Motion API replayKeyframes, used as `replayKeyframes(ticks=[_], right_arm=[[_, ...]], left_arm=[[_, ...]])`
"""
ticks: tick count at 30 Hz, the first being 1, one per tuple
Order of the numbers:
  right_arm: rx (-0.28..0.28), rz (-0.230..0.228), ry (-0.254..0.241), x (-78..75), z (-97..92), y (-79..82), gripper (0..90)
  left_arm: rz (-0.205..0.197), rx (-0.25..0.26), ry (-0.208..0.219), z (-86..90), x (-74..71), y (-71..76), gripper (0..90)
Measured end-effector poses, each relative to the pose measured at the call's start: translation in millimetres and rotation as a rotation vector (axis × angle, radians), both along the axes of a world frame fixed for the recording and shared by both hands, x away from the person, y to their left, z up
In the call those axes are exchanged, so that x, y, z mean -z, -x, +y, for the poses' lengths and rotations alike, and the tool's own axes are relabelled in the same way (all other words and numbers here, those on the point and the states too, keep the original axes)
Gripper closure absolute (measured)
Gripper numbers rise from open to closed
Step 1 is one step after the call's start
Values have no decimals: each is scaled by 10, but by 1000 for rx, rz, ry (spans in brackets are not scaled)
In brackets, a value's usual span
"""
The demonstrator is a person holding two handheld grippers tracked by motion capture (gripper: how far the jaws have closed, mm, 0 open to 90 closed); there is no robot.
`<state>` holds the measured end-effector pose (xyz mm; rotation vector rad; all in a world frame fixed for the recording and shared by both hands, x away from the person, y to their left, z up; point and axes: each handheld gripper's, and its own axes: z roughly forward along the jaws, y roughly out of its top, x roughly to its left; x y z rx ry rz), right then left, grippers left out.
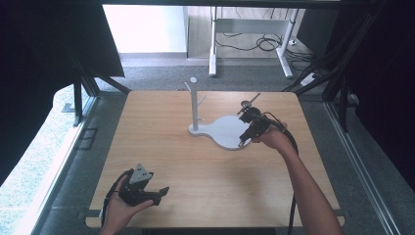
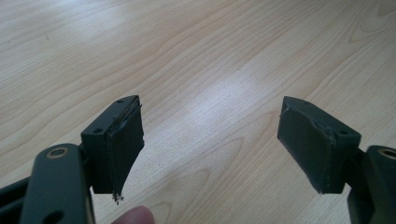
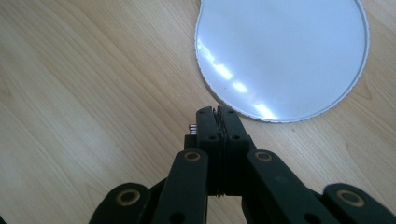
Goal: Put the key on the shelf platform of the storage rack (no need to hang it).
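Observation:
A white stand rests on the wooden table (image 1: 161, 142): a thin upright post (image 1: 194, 105) with short pegs, on a flat base that widens into a round plate (image 1: 226, 129). My right gripper (image 1: 243, 142) is at the plate's right edge, pointing down at it. In the right gripper view its jaws (image 3: 218, 113) are shut flat together with nothing between them, their tips just off the plate's rim (image 3: 280, 51). My left gripper (image 1: 164, 192) sits near the front left corner, held low over bare wood. Its jaws (image 2: 210, 140) stand open wide and empty.
The table's front edge runs just under the left hand. Grey floor surrounds the table, with black frame struts (image 1: 80, 98) at both sides and a desk's white legs (image 1: 213, 49) with cables beyond the far edge. A black cable (image 1: 293, 147) trails along the right forearm.

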<state>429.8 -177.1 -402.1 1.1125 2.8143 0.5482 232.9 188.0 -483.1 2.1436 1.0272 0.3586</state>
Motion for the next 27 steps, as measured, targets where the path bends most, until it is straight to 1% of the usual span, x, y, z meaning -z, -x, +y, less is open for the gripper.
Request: replayKeyframes(ticks=[6,14,18,19,24,25,27], right_arm=[[24,4,-8,23,-5,-63,896],[40,3,-8,34,-1,-141,896],[45,7,10,50,18,-177,896],[46,7,22,58,32,-203,896],[52,9,25,60,56,-254,896],[52,9,19,60,62,-280,896],[53,17,24,68,73,-303,896]], left_arm=[[-1,3,-1,0,-4,2,228],[0,2,0,5,-1,-1,228],[0,0,2,5,0,0,227],[0,0,3,5,-2,0,227],[-1,1,1,11,-4,-1,227],[-1,0,2,15,-6,-1,227],[-1,0,3,17,-6,-1,228]])
